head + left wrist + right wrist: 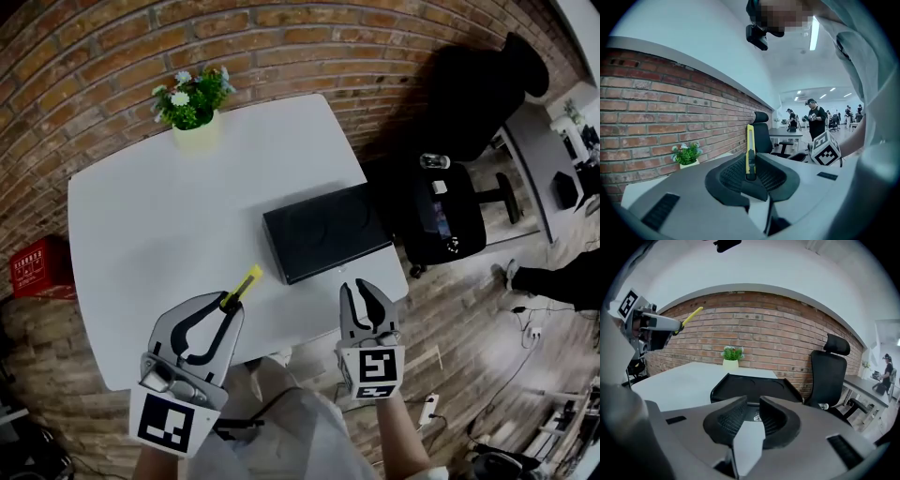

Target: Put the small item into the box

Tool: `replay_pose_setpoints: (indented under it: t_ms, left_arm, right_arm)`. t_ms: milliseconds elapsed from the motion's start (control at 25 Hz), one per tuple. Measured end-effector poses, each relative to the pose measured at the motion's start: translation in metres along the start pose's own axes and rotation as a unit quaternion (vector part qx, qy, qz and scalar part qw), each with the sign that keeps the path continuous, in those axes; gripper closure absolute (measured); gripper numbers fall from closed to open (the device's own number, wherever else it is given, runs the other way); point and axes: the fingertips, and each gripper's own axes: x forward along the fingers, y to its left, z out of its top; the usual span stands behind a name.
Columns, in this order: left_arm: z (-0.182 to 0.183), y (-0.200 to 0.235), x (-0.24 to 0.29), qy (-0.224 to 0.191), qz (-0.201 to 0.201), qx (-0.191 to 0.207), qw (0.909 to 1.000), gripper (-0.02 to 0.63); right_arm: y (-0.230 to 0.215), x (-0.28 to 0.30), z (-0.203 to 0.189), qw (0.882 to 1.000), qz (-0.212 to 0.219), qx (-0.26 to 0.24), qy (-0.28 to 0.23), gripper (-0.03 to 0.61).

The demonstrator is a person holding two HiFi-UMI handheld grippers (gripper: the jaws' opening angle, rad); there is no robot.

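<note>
Yellow utility knife (749, 149) clamped between the jaws of the left gripper (228, 303), its lower end pinched by the ribbed pads and most of its length standing out past the tips. Held over the near part of the white tabletop (159, 234), not touching it as far as the head view shows, and pointing toward the near left corner of the black box (323, 231) without reaching it. Box low, flat and rectangular, lying on the right half of the tabletop close to the near edge, with faint round recesses in its dark surface. Right gripper (361, 287) just beside the near edge of the box, jaws apart by a narrow gap and holding nothing, the box seen straight ahead between them. At the far edge of the tabletop, a small potted plant (194, 108) against the brick wall (281, 47). To the right, on the wooden floor, a black office chair (441, 216). Low at the left, by the wall, a red crate (39, 267).
</note>
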Motion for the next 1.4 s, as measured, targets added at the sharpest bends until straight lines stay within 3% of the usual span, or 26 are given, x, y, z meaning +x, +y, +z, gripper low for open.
replay_pose_setpoints:
  t_ms: [120,560,840,1400]
  left_arm:
    - [-0.005,0.001,0.000,0.007,0.004,0.008,0.9999,0.537]
    - [-0.016,0.000,0.004,0.016,0.023,0.023,0.9993,0.537]
    - [-0.021,0.001,0.004,0.024,0.024,0.021,0.9992,0.537]
    - [-0.018,-0.005,0.010,0.024,0.009,0.029,0.9993,0.537]
  right_arm:
    - [0.003,0.014,-0.011,1.000,0.013,-0.005,0.013,0.471]
    - [-0.008,0.055,-0.061,0.997,0.022,-0.037,0.070,0.469]
    - [-0.006,0.070,-0.064,0.995,0.033,-0.054,0.076,0.469]
    - [-0.008,0.066,-0.066,0.996,0.024,-0.030,0.077,0.488]
